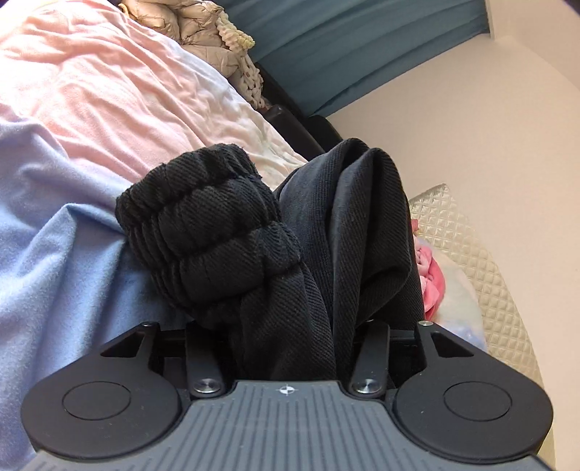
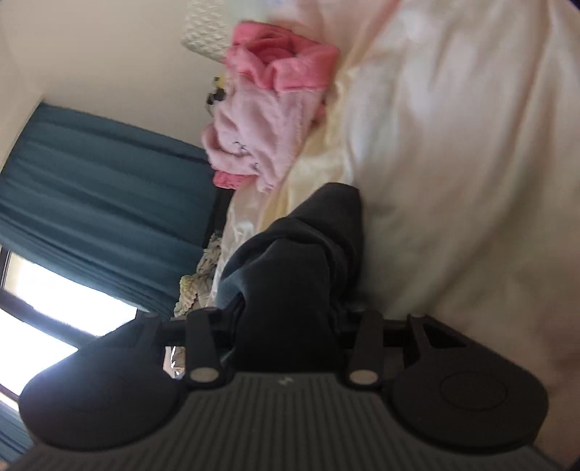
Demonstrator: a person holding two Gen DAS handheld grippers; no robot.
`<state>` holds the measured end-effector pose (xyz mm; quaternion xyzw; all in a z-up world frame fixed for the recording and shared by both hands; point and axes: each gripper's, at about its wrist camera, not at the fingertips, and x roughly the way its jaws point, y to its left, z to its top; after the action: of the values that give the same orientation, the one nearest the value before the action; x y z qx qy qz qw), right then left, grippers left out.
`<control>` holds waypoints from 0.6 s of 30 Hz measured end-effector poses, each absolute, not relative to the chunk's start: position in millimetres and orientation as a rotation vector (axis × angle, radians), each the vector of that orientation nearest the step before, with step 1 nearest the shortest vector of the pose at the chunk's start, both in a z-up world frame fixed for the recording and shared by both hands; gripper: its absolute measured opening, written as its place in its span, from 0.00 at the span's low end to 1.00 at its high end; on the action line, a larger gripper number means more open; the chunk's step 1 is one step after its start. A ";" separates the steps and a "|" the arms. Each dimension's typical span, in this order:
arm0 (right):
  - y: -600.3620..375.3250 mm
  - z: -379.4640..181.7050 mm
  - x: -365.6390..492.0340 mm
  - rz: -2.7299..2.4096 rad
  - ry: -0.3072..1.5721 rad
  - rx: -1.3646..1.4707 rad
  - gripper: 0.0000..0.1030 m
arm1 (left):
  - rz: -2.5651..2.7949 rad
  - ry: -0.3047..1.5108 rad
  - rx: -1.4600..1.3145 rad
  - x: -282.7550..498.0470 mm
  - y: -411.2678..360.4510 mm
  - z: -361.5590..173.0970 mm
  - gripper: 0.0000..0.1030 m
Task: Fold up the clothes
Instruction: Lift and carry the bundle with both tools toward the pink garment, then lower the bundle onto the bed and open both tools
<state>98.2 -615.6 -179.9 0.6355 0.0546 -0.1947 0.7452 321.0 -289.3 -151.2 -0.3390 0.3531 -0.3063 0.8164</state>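
Bunching between the jaws of the left gripper (image 1: 288, 326), a black, twill-woven cloth garment (image 1: 326, 232) rises from the tool's body and hides the fingers, so the left wrist view does not settle whether the pads press on it or stand apart around it. One gathered, elastic-ribbed black hem (image 1: 206, 221) of that garment bulges up to the left of the jaws, while smoother folds hang to the right. Beneath and to the left lies the bed's soft sheet, pale blue (image 1: 54, 253) near the gripper and pink (image 1: 90, 83) farther up. At the bed's far edge sit a beige quilted puffer jacket (image 1: 192, 32) and a cream chunky knit (image 1: 235, 40), with a teal curtain (image 1: 344, 47) behind. The right gripper (image 2: 286, 319) likewise has the dark garment (image 2: 290, 261) heaped between its jaws, fingers covered, grip not readable in the blurred right wrist view. Beyond it spreads a cream satin bedcover (image 2: 435, 163); a fluffy pink and light-pink towel-like cloth (image 2: 268, 105) rests at its edge by the wall.
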 end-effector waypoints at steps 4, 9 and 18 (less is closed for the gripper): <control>-615.1 -179.1 100.6 -0.420 0.119 1.346 0.44 | -0.629 0.782 -0.734 325.1 -284.5 -153.9 0.62; -611.1 -170.5 94.8 -0.461 0.123 1.346 0.53 | -0.611 0.836 -0.638 306.9 -278.0 -128.2 0.80; -575.6 -91.2 55.3 -0.684 0.004 1.029 0.84 | -0.583 0.713 -0.354 243.7 -218.0 -48.3 0.95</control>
<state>55.3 -575.6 -91.2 0.4823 0.0020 -0.3205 0.8153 243.7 -218.0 -48.3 -0.1700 0.3420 -0.2800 0.8807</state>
